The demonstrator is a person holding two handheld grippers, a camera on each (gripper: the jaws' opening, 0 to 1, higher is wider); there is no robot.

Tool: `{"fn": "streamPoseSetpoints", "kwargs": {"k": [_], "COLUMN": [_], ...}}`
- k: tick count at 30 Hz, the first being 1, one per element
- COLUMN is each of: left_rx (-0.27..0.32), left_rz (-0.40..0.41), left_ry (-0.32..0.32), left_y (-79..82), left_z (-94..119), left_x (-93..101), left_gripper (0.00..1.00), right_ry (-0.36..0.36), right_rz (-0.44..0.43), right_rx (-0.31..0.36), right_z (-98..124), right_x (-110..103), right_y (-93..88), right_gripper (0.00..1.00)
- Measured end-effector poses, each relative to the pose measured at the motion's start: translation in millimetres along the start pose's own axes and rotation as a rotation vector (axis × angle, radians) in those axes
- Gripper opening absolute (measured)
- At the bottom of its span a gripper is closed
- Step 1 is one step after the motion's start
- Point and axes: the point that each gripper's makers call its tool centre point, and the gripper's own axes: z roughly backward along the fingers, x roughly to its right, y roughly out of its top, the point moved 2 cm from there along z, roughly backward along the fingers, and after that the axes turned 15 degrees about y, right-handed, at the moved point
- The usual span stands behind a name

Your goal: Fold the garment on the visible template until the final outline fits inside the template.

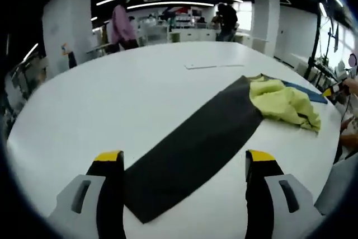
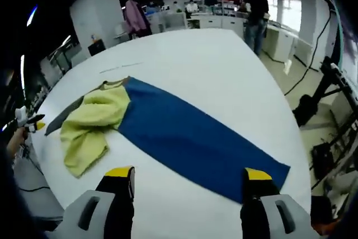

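Bare white table [image 1: 112,99] lies open around the crumpled yellow garment [image 1: 282,102].

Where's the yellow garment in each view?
Left gripper view: yellow garment right of centre, crumpled on the far end of the dark strip.
Right gripper view: yellow garment left of centre, at the left end of the blue strip.
Shared landmark: thin lines marked on the white table, beyond the garment.
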Motion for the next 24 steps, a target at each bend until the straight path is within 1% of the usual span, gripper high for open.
{"fn": "streamPoseSetpoints", "kwargs": {"k": [2,6,10,13,17,20,22,24], "left_rx": [0.024,0.031,0.031,0.034,0.043,0.039,0.042,0.046], "left_rz": [-0.018,-0.031,-0.042,-0.047,-0.06,-0.076,-0.084,-0.084], "left_ry": [-0.032,-0.064,-0.092,-0.112,-0.135,-0.159,-0.168,-0.177], "left_y": [4.0,5.5,3.9,3.8,5.2,4.4,3.8,3.2], "left_z": [7.1,13.2,17.2,21.6,26.8,29.6,30.7,32.1], "left_x": [12.6,26.3,36.1,43.6,52.6,59.4,61.9,64.6], "left_gripper": [0.94,0.99,0.99,0.99,0.99,0.99,0.99,0.98], "right_ry": [0.05,0.112,0.181,0.244,0.309,0.381,0.419,0.441], "right_rz": [0.035,0.089,0.17,0.232,0.293,0.311,0.344,0.366], "right_rx": [0.009,0.003,0.002,-0.002,0.0,-0.019,-0.032,-0.041], "right_z": [-4.9,-11.3,-18.1,-23.5,-29.1,-34.4,-37.8,-41.3], "right_x": [-16.1,-36.7,-62.3,-86.6,-110.6,-132.2,-147.2,-157.1], "right_y": [5.7,11.5,18.2,21.9,25.1,24.1,22.4,20.7], "right_gripper": [0.78,0.8,0.81,0.8,0.8,0.8,0.8,0.8]}}
